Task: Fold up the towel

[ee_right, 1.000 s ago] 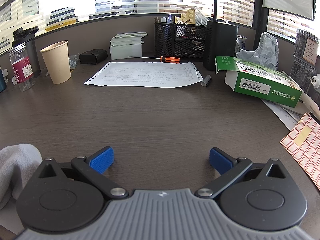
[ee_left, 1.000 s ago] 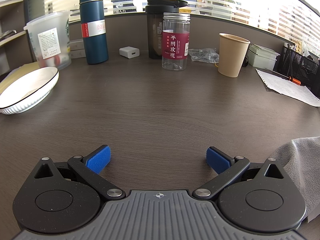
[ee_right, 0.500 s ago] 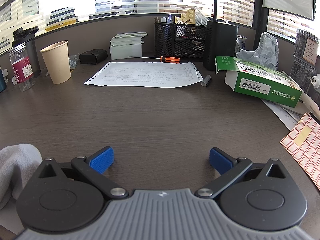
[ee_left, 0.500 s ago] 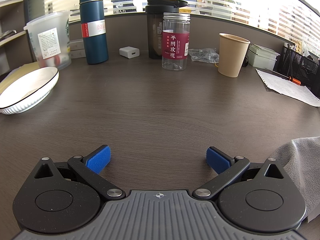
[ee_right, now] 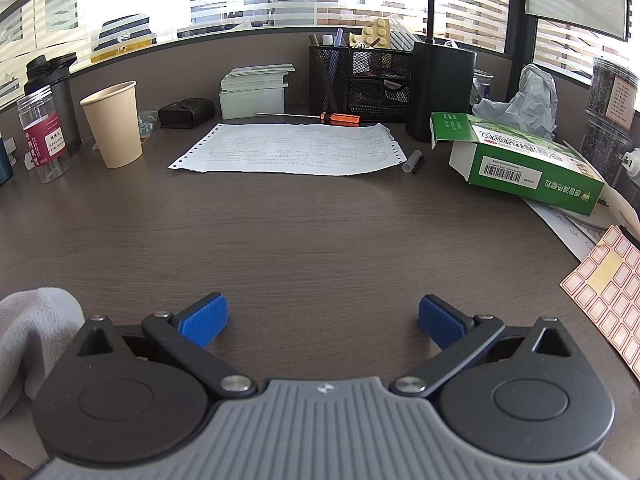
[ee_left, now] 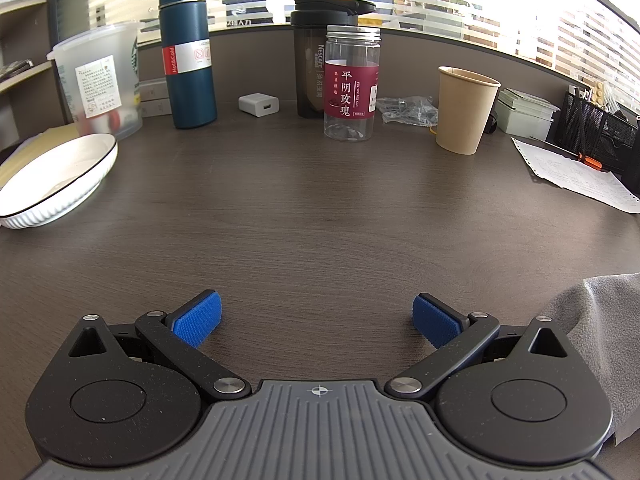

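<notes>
While both rest low over the dark wood-grain surface (ee_left: 320,208):
Left gripper (ee_left: 316,316): jaws spread, empty.
Right gripper (ee_right: 323,318): jaws spread, empty.
Crumpled grey cloth towel (ee_left: 600,320): lower right of left view, lower left of right view.

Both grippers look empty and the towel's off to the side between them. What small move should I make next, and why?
Probably swing the left gripper rightward toward the grey towel. Both it and the right gripper are open over bare desk, holding nothing. The towel lies bunched at the edge of each view, not between either pair of fingers, so no fold can start until an edge is reached.
</notes>
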